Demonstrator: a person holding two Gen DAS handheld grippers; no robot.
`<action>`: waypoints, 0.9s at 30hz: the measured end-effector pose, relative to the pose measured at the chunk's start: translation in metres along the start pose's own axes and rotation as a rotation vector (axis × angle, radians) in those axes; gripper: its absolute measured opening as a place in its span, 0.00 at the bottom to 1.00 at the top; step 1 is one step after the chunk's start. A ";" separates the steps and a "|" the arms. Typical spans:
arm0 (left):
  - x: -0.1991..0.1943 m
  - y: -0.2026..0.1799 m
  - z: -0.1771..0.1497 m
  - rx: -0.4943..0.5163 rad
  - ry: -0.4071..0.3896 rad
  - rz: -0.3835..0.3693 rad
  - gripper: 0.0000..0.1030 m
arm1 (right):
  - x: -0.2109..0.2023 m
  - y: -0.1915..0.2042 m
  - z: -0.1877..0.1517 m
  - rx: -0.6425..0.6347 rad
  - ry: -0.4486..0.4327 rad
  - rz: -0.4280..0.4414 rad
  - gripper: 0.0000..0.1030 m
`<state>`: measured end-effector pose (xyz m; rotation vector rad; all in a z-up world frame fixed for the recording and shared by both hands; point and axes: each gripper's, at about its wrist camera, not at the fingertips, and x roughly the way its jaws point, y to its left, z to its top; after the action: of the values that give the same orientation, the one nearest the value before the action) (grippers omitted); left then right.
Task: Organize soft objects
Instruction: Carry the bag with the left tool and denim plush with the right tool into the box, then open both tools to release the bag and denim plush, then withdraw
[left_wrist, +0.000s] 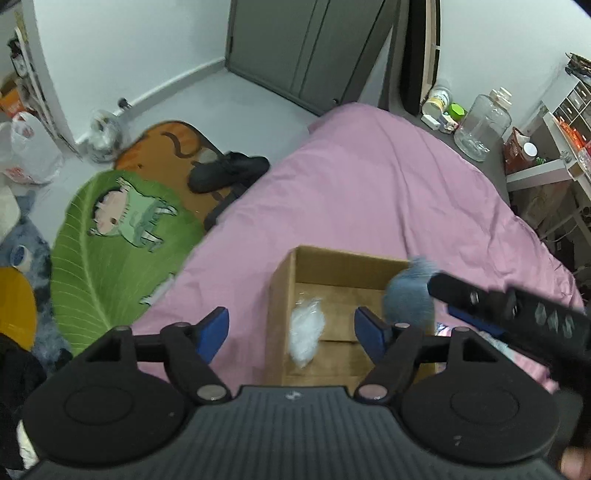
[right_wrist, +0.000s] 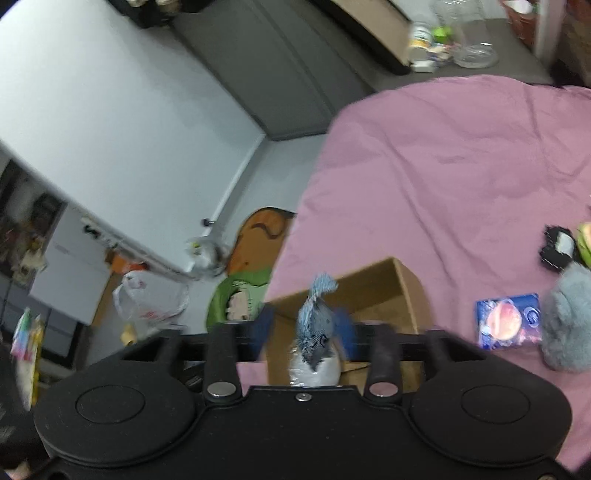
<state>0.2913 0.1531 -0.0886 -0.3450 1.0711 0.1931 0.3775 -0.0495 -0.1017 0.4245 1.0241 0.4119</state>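
Bed (left_wrist: 369, 192): pink sheet, wrinkled, fills most of both views.
Cardboard box (left_wrist: 332, 273): open, sits on the sheet near its edge.
Left gripper (left_wrist: 291, 332): jaws spread wide, holding nothing, poised over the box's near side.
Right gripper (right_wrist: 304, 332): blue pads pinch a blue plush toy (right_wrist: 317, 325) above the box's opening.
Grey plush (right_wrist: 569, 321): lies on the sheet, right of the box.
Blue packet (right_wrist: 508, 321): flat on the sheet, just beside the grey plush.
White stuffing (left_wrist: 306, 332): a clump inside the box.

Even indoor light, fisheye-bent edges, right view blurred (motion)
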 end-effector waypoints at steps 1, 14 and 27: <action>-0.006 0.003 -0.003 0.002 -0.014 0.022 0.72 | -0.002 -0.001 -0.001 0.012 -0.007 -0.007 0.50; -0.057 0.027 -0.033 -0.004 -0.117 0.109 0.77 | -0.049 0.006 -0.033 -0.036 -0.062 -0.065 0.76; -0.079 0.010 -0.059 0.067 -0.117 0.070 0.77 | -0.103 0.006 -0.053 -0.132 -0.187 -0.087 1.00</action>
<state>0.2027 0.1412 -0.0465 -0.2329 0.9723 0.2363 0.2831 -0.0897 -0.0476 0.2932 0.8256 0.3528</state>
